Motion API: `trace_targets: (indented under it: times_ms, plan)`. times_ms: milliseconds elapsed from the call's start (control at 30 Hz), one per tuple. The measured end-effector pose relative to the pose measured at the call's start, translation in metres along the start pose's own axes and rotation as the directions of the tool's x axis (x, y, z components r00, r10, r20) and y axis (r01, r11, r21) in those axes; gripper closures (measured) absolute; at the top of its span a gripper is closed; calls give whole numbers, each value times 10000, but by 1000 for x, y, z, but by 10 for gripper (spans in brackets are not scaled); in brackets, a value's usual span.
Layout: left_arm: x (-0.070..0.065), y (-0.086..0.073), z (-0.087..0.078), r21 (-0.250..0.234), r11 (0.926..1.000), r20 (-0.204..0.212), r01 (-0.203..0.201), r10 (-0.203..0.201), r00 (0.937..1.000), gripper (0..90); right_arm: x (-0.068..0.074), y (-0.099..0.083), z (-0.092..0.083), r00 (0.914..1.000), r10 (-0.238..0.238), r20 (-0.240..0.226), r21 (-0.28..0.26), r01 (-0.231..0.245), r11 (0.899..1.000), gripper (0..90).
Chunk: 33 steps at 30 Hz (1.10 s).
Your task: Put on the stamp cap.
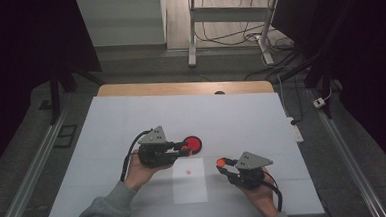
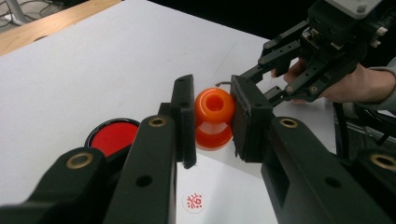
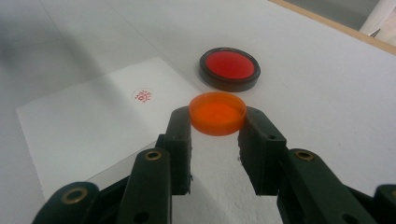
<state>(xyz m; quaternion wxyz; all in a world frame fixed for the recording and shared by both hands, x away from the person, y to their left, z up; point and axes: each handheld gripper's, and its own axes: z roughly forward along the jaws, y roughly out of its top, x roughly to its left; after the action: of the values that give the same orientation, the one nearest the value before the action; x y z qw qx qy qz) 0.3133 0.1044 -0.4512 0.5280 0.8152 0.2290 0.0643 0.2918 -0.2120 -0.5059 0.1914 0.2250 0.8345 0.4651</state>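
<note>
An orange knob-shaped stamp [image 2: 214,108] is clamped between the jaws of my left gripper [image 1: 183,150], held just above the white sheet of paper [image 1: 190,186]. A red round imprint [image 3: 143,95] marks that paper. Right beside the stamp lies the round black ink pad [image 1: 193,144] with its red face up. My right gripper [image 1: 224,163] hovers to the right of the paper, shut on a shallow orange cap [image 3: 217,112] gripped by its rim, hollow side up. In the left gripper view the right gripper [image 2: 243,74] shows close behind the stamp.
A white mat [image 1: 131,116] covers the table, whose wooden far edge [image 1: 185,87] shows beyond it. A person's hands and grey sleeves come in from the bottom. Cables and desk legs stand on the floor behind.
</note>
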Motion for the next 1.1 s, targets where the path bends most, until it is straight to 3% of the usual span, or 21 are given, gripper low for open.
trace_targets:
  times_ms: [1100]
  plan:
    - [-5, 1, 11, 25, 10000, 248, -92, 91, 9997, 725, 10, 9, 16, 9990, -169, -414, -121, 164, 9998, 646]
